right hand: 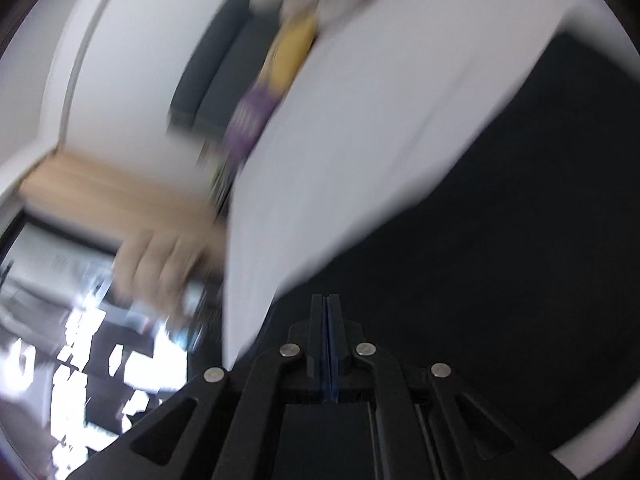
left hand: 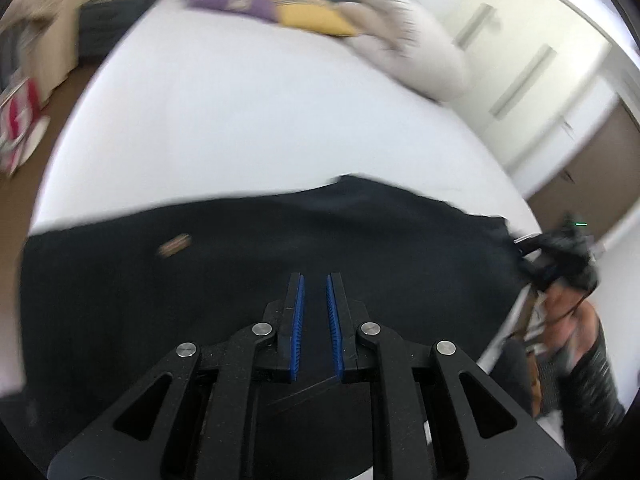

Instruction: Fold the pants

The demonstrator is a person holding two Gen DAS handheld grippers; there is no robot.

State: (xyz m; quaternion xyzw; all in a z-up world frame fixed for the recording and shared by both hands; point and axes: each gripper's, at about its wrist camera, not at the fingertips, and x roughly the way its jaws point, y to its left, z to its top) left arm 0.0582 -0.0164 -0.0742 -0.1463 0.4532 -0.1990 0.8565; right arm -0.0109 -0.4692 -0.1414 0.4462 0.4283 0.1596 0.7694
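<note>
Dark navy pants [left hand: 280, 256] lie spread across the near part of a white bed [left hand: 240, 120], with a small tan label [left hand: 175, 245] on them. My left gripper [left hand: 316, 280] hovers over the pants, its blue-padded jaws a little apart and empty. In the left wrist view my right gripper [left hand: 524, 248] sits at the pants' right edge and seems to pinch the cloth. In the right wrist view the right gripper [right hand: 326, 300] has its jaws pressed together above the pants [right hand: 500, 240]; any cloth between them is hidden. The view is blurred.
Purple and yellow cushions [left hand: 276, 4] and a beige plush pillow [left hand: 412, 36] lie at the bed's far end. White wardrobe doors [left hand: 532, 64] stand to the right. A red and white box [left hand: 18, 120] sits on the brown floor at left. A wooden cabinet [right hand: 120, 200] stands beside the bed.
</note>
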